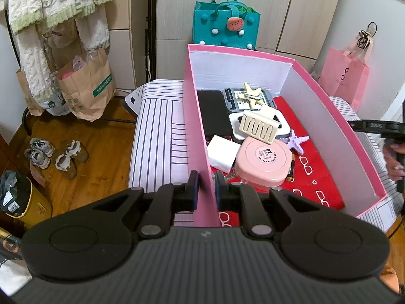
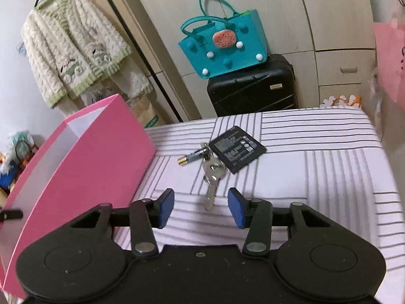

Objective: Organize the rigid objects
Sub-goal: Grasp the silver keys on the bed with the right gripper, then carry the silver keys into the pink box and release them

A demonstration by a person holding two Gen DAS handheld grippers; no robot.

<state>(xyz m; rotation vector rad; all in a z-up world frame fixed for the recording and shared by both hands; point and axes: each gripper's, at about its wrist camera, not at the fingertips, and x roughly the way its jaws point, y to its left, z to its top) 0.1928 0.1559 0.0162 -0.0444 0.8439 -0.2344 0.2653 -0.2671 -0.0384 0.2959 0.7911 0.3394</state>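
Observation:
A pink box (image 1: 195,126) stands on the striped bed. My left gripper (image 1: 205,190) is shut on its left wall. Inside lie a pink round case (image 1: 263,162), a cream hair claw (image 1: 258,126), a purple starfish clip (image 1: 297,143), a white block (image 1: 222,155), a black flat item (image 1: 214,112) and a battery (image 1: 291,171). My right gripper (image 2: 201,207) is open and empty, just above the bed in front of a silver key bunch (image 2: 212,177). Beyond the keys lie an AA battery (image 2: 192,157) and a flat black phone battery (image 2: 236,149). The box (image 2: 83,157) stands to their left.
A teal felt bag (image 2: 225,45) sits on a black suitcase (image 2: 253,88) behind the bed (image 2: 316,167). Paper bags (image 1: 86,88) and shoes (image 1: 55,154) are on the wooden floor to the left. A pink paper bag (image 1: 346,76) hangs at the right.

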